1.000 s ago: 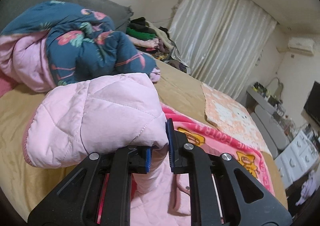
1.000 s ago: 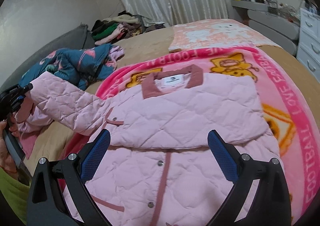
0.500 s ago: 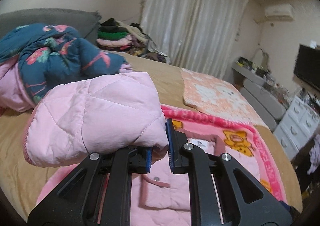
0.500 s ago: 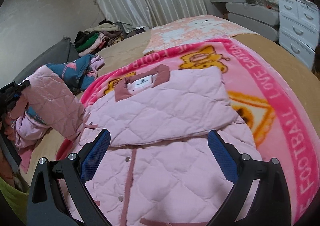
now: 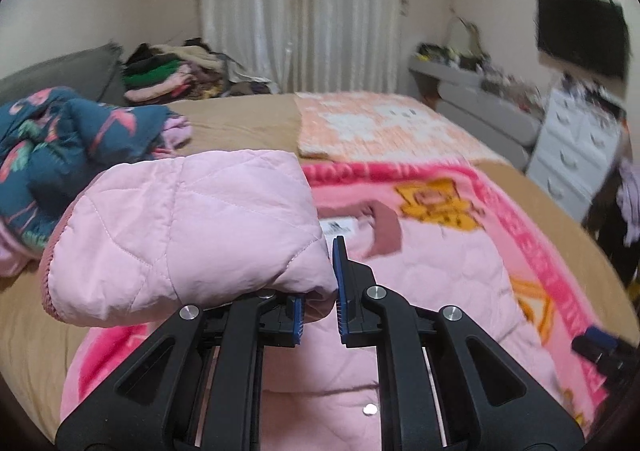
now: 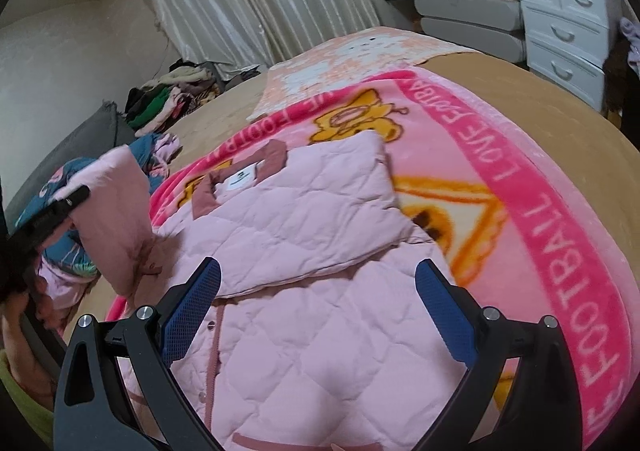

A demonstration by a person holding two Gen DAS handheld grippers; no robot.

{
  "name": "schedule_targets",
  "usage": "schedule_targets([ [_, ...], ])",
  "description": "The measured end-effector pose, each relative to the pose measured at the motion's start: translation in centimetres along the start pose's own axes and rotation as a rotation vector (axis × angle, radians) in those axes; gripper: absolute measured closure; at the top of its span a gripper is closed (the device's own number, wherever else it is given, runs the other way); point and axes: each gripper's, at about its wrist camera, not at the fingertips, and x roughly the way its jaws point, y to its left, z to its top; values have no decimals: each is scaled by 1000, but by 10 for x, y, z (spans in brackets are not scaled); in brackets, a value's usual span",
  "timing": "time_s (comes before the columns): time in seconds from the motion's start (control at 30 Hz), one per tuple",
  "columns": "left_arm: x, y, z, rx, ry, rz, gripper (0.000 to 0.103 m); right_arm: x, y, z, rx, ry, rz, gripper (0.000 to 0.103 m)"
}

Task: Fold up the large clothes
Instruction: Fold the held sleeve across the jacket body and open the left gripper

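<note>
One puffy sleeve sits pinched in our left gripper (light, soft, springy); our right gripper hangs spread wide above the quilted jacket, grasping nothing.

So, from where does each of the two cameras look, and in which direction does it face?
Left wrist: on the left gripper, facing across the bed to the curtain; its fingers pinch the jacket's sleeve.
Right wrist: on the right gripper, open, above the jacket, looking down over it.
Shared: jacket, pink blanket, curtain, white drawers; each view shows the other gripper.
</note>
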Motion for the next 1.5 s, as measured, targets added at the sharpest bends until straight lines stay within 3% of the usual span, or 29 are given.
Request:
schedule_targets([
  [0.27,50,-69,-40,267,130,-14,97,0,-25,2,32,0,-21,6],
  [0.5,82,-98,-75,382,221,-27,96,5,-40,1,59,12,-41,6],
  [0.77,97,-117,-101,503,253,-17,93,9,-46,0,70,20,-55,6],
  [1.0,103,-140,-120,718,271,13,87,-4,-64,12,106,-15,-92,6],
  [1.13,98,-139,-114,696,280,-38,85,-11,-71,18,123,-32,-105,6],
  [1.43,68,-125,-94,443,335,-355,40,-8,-58,27,87,-22,-108,6],
  [1.5,59,-120,-90,399,333,-394,31,-4,-52,29,82,-13,-93,6],
])
